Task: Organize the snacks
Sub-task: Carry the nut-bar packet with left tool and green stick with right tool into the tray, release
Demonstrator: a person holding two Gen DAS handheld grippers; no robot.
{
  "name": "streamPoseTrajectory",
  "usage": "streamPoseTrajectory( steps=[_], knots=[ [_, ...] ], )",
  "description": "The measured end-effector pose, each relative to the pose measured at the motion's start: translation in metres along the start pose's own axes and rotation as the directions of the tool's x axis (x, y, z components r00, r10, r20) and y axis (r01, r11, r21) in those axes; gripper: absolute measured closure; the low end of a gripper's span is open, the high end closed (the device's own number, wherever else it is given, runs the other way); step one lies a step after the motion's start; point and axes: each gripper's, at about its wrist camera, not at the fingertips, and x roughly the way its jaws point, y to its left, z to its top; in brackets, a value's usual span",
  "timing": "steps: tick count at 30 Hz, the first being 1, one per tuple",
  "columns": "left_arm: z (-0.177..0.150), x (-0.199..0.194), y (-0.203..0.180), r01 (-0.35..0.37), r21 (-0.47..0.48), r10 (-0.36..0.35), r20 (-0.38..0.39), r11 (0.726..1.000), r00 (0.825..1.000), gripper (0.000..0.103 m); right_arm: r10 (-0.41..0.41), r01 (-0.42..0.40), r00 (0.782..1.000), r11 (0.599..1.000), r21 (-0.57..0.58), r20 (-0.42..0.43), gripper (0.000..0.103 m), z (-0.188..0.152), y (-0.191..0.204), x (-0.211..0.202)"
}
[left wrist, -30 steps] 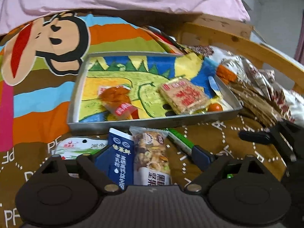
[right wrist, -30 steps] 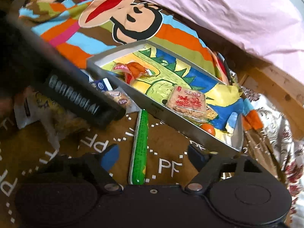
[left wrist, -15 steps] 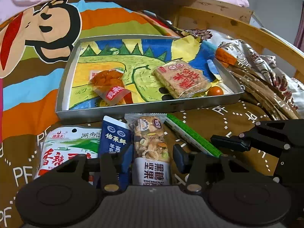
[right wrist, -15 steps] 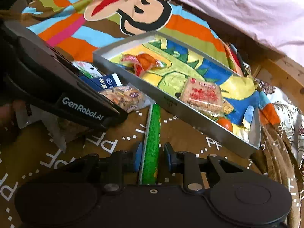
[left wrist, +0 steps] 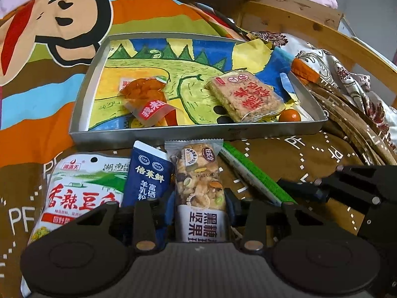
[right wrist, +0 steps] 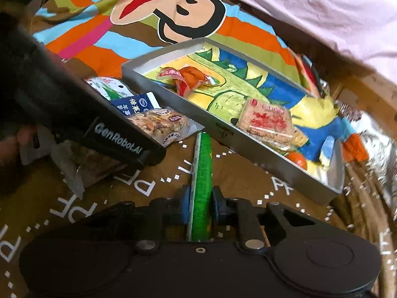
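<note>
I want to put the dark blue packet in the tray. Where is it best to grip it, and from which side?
Grip the dark blue packet across its narrow width near the upper end, coming from above. It lies flat between the white bag and the nut bar, so its long edges look crowded.

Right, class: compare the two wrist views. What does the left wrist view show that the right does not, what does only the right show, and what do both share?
Only the left wrist view shows the left gripper closed on the nut bar, with the whole white tofu packet beside it. Only the right wrist view shows the right gripper closed on the green stick. Both show the metal tray holding the orange snack pouch, rice cake and small orange ball, plus the blue sachet.
</note>
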Motion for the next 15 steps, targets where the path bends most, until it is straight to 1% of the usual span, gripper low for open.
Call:
streamPoseTrajectory(
  steps=[2, 5, 7, 9, 10, 13, 15],
  knots=[
    [0.001, -0.004, -0.001, -0.001, -0.026, 0.001, -0.010, 1.000, 1.000, 0.060, -0.031, 0.031, 1.000, 0.998, -0.046, 0.005, 0.084, -0.001, 0.006, -0.003],
    [0.002, -0.011, -0.001, 0.016, -0.100, -0.019, -0.031, 0.995, 0.999, 0.061, -0.087, 0.090, 0.996, 0.985, -0.148, 0.029, 0.084, -0.005, 0.018, -0.010],
    [0.001, -0.016, -0.001, 0.026, -0.137, -0.031, -0.036, 0.990, 0.999, 0.061, -0.136, 0.149, 0.988, 0.954, -0.261, 0.066, 0.084, -0.011, 0.030, -0.016],
    [-0.001, -0.023, -0.001, 0.024, -0.150, -0.028, -0.024, 0.988, 0.999, 0.061, -0.167, 0.190, 0.981, 0.922, -0.337, 0.097, 0.085, -0.018, 0.037, -0.020],
    [-0.001, -0.027, -0.003, 0.022, -0.148, -0.024, -0.014, 0.989, 1.000, 0.061, -0.180, 0.210, 0.977, 0.909, -0.360, 0.114, 0.085, -0.020, 0.039, -0.022],
    [-0.001, -0.042, -0.006, 0.020, -0.132, -0.017, 0.021, 0.991, 1.000, 0.061, -0.240, 0.302, 0.951, 0.853, -0.425, 0.195, 0.084, -0.024, 0.043, -0.026],
    [0.001, -0.052, -0.008, 0.016, -0.125, -0.010, 0.050, 0.992, 0.999, 0.061, -0.261, 0.332, 0.940, 0.846, -0.417, 0.219, 0.084, -0.023, 0.040, -0.029]
  ],
)
